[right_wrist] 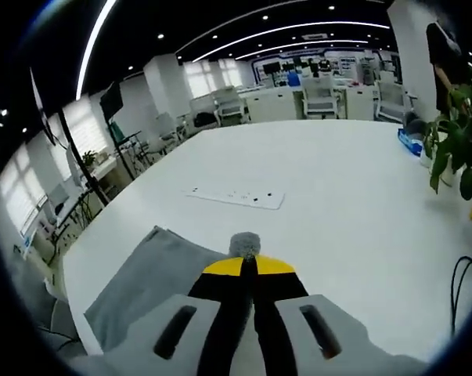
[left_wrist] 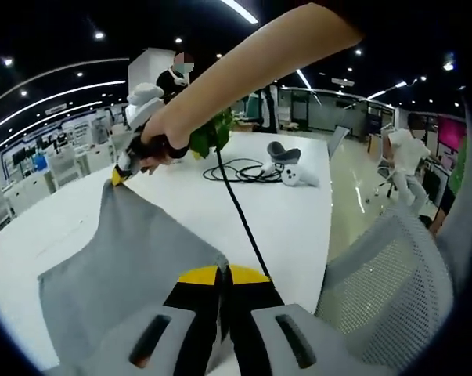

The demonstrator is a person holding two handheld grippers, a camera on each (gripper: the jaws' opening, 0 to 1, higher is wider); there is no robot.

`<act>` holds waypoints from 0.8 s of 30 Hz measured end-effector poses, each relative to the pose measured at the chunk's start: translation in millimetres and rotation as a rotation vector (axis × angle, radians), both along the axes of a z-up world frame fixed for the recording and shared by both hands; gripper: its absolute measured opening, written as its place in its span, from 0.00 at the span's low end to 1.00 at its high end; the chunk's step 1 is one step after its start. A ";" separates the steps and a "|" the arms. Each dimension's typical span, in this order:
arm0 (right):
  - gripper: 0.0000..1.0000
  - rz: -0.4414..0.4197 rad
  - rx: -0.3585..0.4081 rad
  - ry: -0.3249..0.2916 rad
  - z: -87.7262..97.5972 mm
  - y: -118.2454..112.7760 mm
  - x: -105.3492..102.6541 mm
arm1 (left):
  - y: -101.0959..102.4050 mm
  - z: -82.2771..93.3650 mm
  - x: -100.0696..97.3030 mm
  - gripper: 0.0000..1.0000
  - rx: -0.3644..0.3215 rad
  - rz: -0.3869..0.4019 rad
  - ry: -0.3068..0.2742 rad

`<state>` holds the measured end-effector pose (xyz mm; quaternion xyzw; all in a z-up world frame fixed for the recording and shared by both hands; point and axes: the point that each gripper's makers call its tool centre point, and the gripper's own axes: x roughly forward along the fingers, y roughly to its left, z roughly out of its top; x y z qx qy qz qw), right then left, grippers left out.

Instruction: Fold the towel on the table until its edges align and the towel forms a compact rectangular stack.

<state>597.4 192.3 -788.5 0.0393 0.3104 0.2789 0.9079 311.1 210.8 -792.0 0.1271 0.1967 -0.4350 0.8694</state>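
We observe the grey towel [left_wrist: 134, 258] lying on the white table [left_wrist: 282, 227], one corner pinched in the right gripper [left_wrist: 120, 177], lifted; the left gripper [left_wrist: 222, 275], jaws pressed together, clamps the near edge.

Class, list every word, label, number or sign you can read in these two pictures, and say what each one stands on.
None can be read.
Grey cloth towel: no print.
White table: the flat white strip shows dark marks, too small to read.
Background screens: blurred.
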 end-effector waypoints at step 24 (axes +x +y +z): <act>0.00 -0.017 0.193 0.012 36.9 76.6 4.9 | 69.7 20.0 -12.0 0.03 0.017 0.115 -0.007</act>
